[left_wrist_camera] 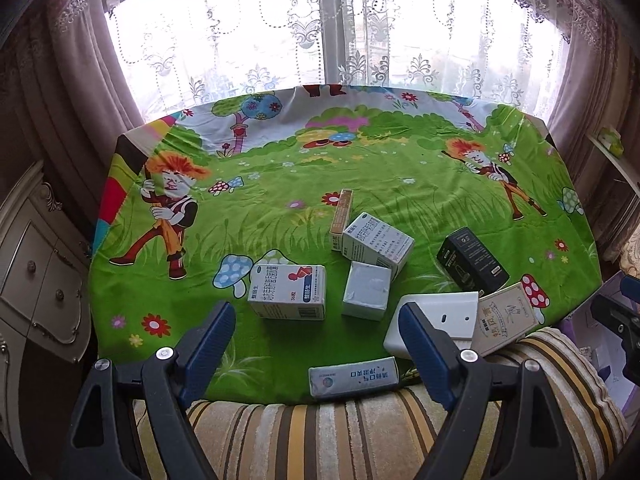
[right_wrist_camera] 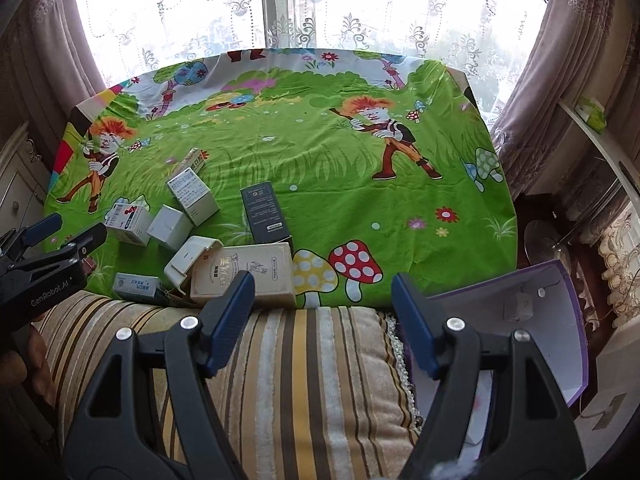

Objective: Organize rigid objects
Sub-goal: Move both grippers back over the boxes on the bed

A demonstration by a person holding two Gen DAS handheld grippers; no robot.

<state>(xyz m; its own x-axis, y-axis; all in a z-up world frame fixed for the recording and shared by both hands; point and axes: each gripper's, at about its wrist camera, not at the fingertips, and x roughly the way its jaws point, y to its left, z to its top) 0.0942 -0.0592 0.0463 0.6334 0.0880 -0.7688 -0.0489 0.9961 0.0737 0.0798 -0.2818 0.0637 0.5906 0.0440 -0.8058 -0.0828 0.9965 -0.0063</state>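
Showing only on the right wrist view – purple box [right_wrist_camera: 560,280], perhaps cardboard – both tongs gape empty.

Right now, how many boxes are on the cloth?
8: orange box, printed box, plain white box, blue-white box mid-table; black box, flat white box, beige box right; slim box nearest.

We face a broad window [left_wrist_camera: 328,28] at the far side, hung with white lace sheers [left_wrist_camera: 432,48] that glow in strong daylight. Heavy mauve drapes [left_wrist_camera: 68,80] with patterned trim frame it left and right. The worktop is spread with a bright green cartoon cloth [left_wrist_camera: 360,168]. Nearest us lies a striped plush cushion [right_wrist_camera: 304,368] in cream, brown and yellow. At the left we see a cream cabinet [left_wrist_camera: 36,272] with carved trim and round knobs; at the right, a pale shelf [right_wrist_camera: 576,120].
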